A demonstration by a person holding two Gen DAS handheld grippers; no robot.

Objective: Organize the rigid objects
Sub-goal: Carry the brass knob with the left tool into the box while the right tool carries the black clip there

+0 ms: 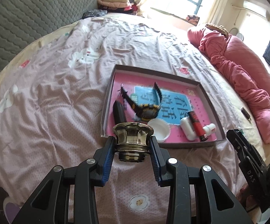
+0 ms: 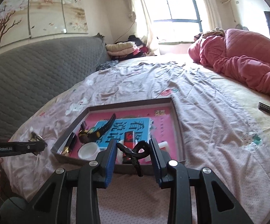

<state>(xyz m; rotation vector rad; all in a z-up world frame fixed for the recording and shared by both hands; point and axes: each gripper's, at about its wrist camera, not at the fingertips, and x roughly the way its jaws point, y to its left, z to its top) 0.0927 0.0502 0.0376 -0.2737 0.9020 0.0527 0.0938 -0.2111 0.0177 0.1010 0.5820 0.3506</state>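
Bedroom light falls on a pink flowered bedsheet (image 1: 47, 97), and on it lies a shallow cardboard box (image 1: 205, 91) with a pink printed bottom.

The left gripper (image 1: 133, 145) has its jaws partly closed on a brass-coloured metal knob (image 1: 133, 136), the blue pads pressing on its narrow neck; the knob hangs in the air just before the near wall of the box. The right gripper (image 2: 133, 151) holds a black hair claw clip (image 2: 135, 153) between its pads, jaws narrow, above the near edge of the box.

Already inside the box are a wristwatch with black strap (image 1: 144, 106), a dark flat case (image 1: 118, 112), a white round lid (image 1: 159, 130), a red tube (image 1: 196, 125) and a white small bottle (image 1: 189, 128). So I judge the task is well advanced: the two held things must still go in. One small dark object (image 2: 266, 108) lies on the sheet well apart from the box, to the right; maybe it also remains.

Both grippers point downward toward the box, the left one more steeply, the right one flatter.
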